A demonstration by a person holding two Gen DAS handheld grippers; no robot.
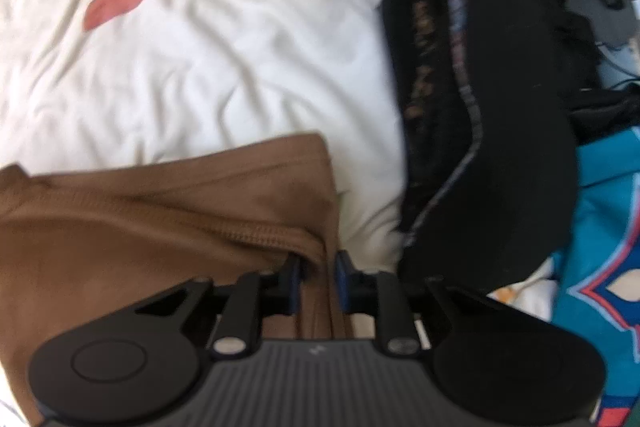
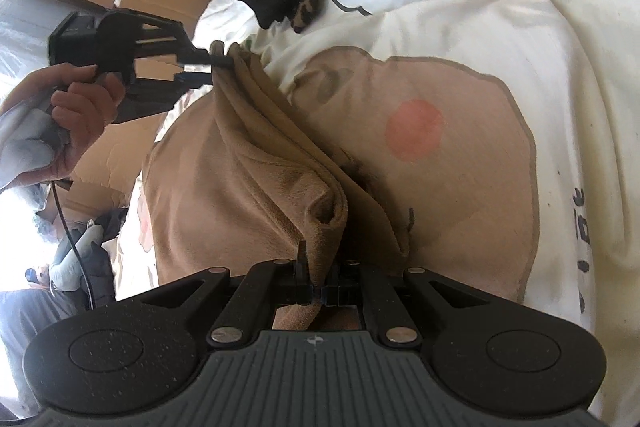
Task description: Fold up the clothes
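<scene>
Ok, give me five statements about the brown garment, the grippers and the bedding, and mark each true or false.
1. The right gripper is shut on the brown garment. True.
2. The brown garment lies flat and spread out. False: it is bunched and lifted between the two grippers.
3. The left gripper is clamped tight on the cloth. False: in its own view the jaws stand apart, with a fold of the garment between them.
4. A black garment lies on the cream sheet. True.
5. The round spot on the sheet's brown print is green. False: it is pinkish red.
</scene>
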